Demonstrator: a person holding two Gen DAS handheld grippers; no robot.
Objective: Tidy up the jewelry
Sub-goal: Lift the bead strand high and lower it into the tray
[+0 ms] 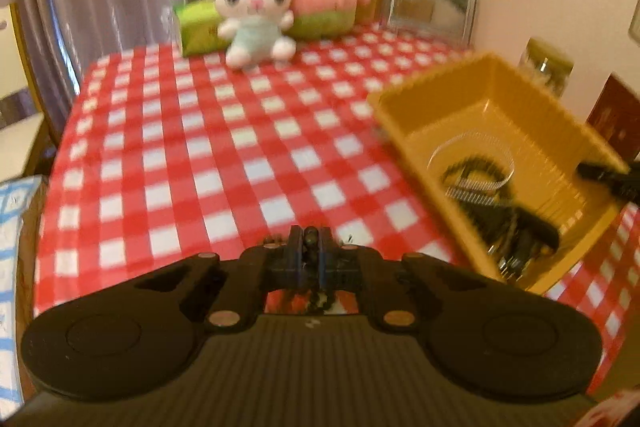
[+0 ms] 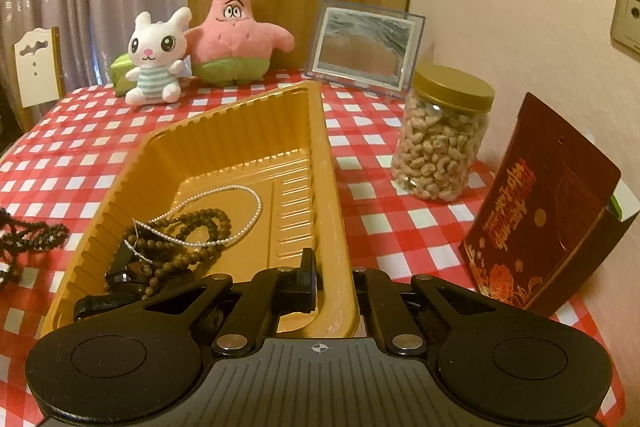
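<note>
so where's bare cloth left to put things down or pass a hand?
Free: the wide checked tablecloth between the plush rabbit and the yellow tray. Crowded: the far edge with the toys and photo frame, and the wall side with the nut jar and red box.

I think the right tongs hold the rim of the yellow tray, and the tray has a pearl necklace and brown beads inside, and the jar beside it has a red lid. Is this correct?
Not quite: the jar has a gold lid, not red, as the right wrist view shows. The rest stands: the right tongs grip the tray rim, with the pearl necklace and brown beads inside.
</note>
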